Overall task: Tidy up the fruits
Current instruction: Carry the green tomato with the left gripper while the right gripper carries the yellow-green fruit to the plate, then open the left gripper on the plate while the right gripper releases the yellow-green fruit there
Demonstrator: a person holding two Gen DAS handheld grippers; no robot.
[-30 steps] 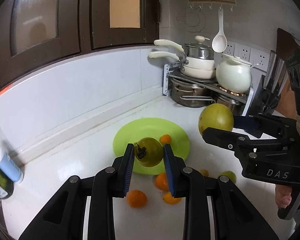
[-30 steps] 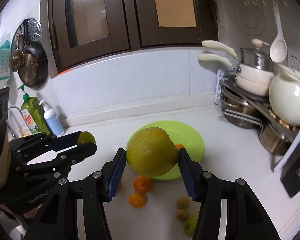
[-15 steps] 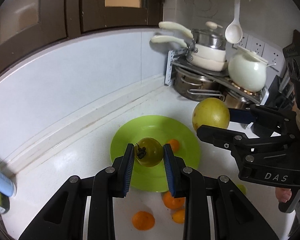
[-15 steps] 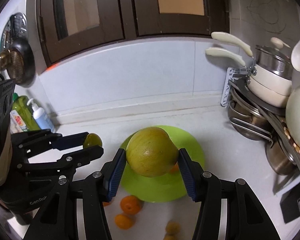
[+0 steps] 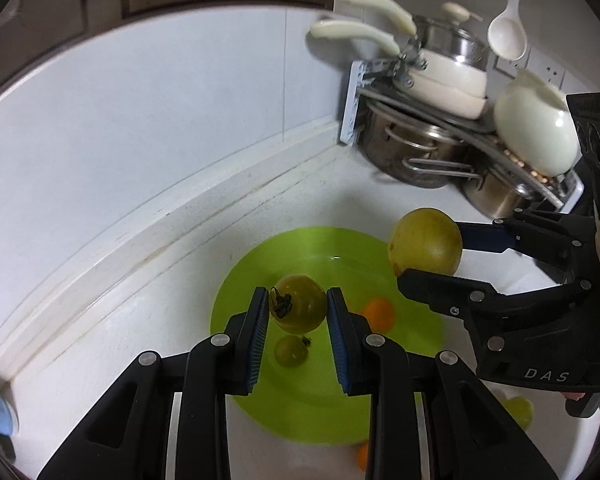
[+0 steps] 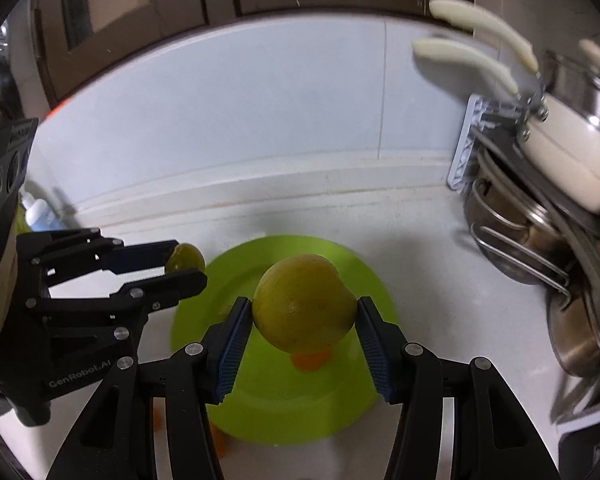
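Two grippers are hovering over the green plate, each carrying fruit. The left gripper is pinching a small green tomato between its blue-padded fingers, which are nearly closed. The right gripper is holding a large yellow pomelo, its fingers spread wide around it. An orange is lying on the plate, which is sitting on the white table near the back wall, with a pot rack toward the right rear corner.

Orange on plate, pots behind.
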